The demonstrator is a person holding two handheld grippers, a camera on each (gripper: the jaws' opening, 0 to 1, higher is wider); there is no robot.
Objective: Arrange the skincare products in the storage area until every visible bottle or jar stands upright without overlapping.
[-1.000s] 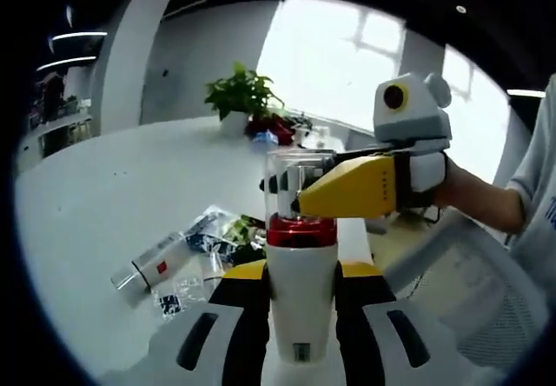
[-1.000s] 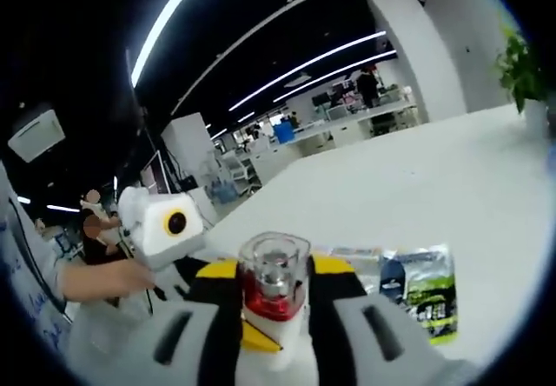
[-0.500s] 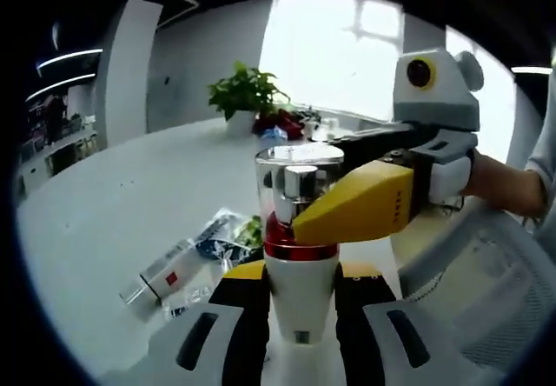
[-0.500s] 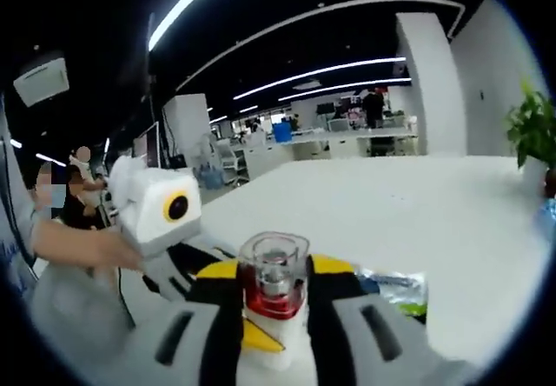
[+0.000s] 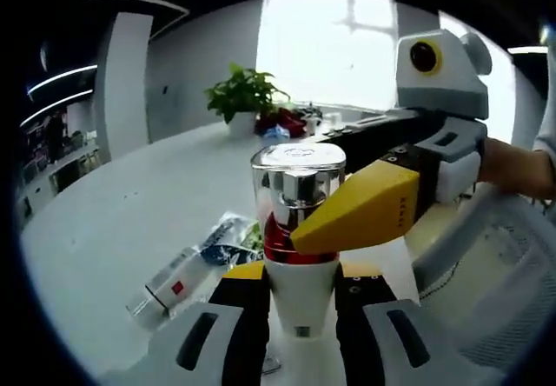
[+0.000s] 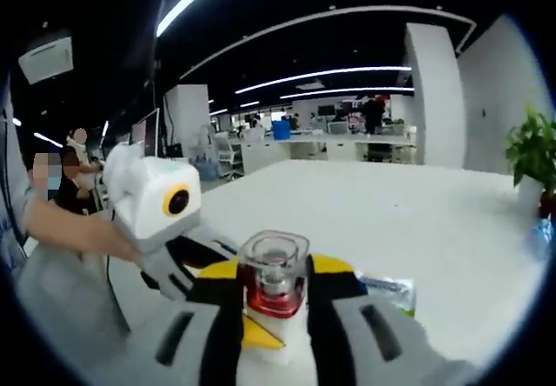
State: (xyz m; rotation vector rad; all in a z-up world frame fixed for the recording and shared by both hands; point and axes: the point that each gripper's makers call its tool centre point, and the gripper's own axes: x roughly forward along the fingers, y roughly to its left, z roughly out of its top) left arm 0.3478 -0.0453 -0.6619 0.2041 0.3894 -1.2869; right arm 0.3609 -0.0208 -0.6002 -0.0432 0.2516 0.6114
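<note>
A white bottle (image 5: 300,286) with a red collar and a clear cap stands upright between my left gripper's (image 5: 300,321) jaws, which are shut on its body. My right gripper reaches in from the right, and one of its yellow fingers (image 5: 365,208) presses against the red collar just under the cap. In the right gripper view the same bottle (image 6: 274,273) shows cap-first between my right gripper's (image 6: 274,312) jaws, shut on its neck. The left gripper (image 6: 187,260) comes in there from the left, held by a hand.
On the white table (image 5: 130,203) lie a boxed tube (image 5: 174,282) and several sachets (image 5: 228,236). A potted plant (image 5: 243,95) stands at the far edge. A grey mesh chair (image 5: 508,299) is at the right. A sachet (image 6: 387,286) lies beyond the jaws; a person is at the left.
Both grippers keep their hold on the bottle. The views have tilted with the hands, and the right gripper looms larger and closer in the left gripper view.
</note>
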